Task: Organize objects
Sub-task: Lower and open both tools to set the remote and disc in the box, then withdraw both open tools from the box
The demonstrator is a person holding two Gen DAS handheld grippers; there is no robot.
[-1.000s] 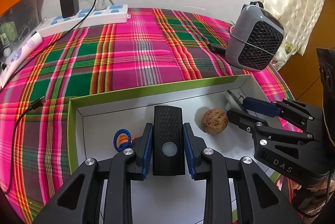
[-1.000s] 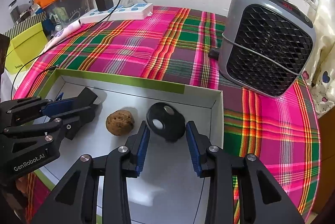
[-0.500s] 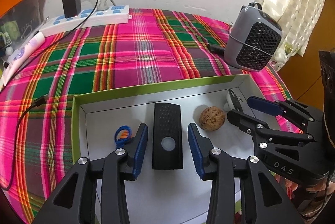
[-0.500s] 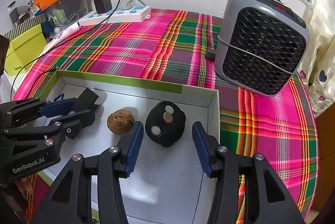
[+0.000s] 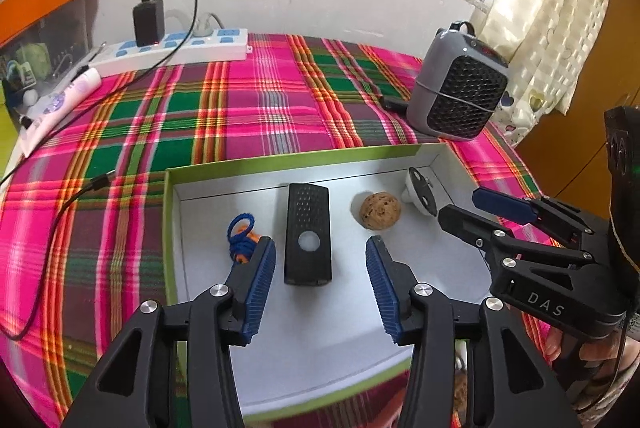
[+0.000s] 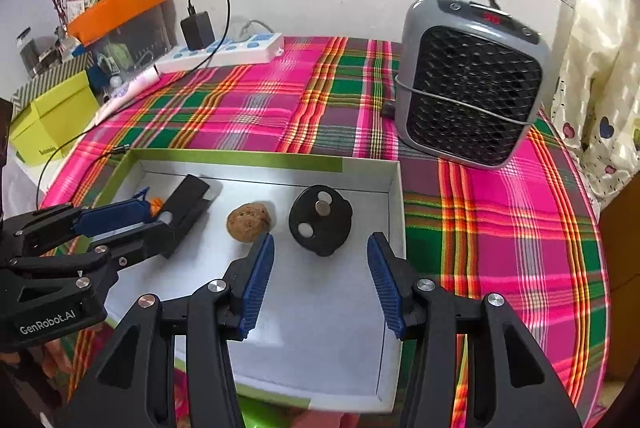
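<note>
A green-rimmed white box [image 5: 280, 158] [image 6: 394, 196] lies on the plaid cloth. In it lie a blue and orange cord loop [image 5: 240, 236], a black rectangular device [image 5: 308, 234] [image 6: 186, 206], a brown walnut [image 5: 380, 210] [image 6: 249, 221] and a round black disc [image 6: 320, 220] [image 5: 420, 192]. My left gripper [image 5: 320, 278] is open and empty just behind the black device. My right gripper [image 6: 320, 276] is open and empty just behind the disc.
A grey fan heater [image 5: 458, 96] [image 6: 472, 92] stands right of the box. A white power strip with a black charger [image 5: 172, 46] [image 6: 220, 52] lies at the back. A loose cable [image 5: 72, 196] runs left of the box. Yellow-green boxes [image 6: 52, 116] stand at far left.
My left gripper has opened, let go of the black device and drawn back. My right gripper has opened wider and drawn back from the disc, which now lies flat in the box.
</note>
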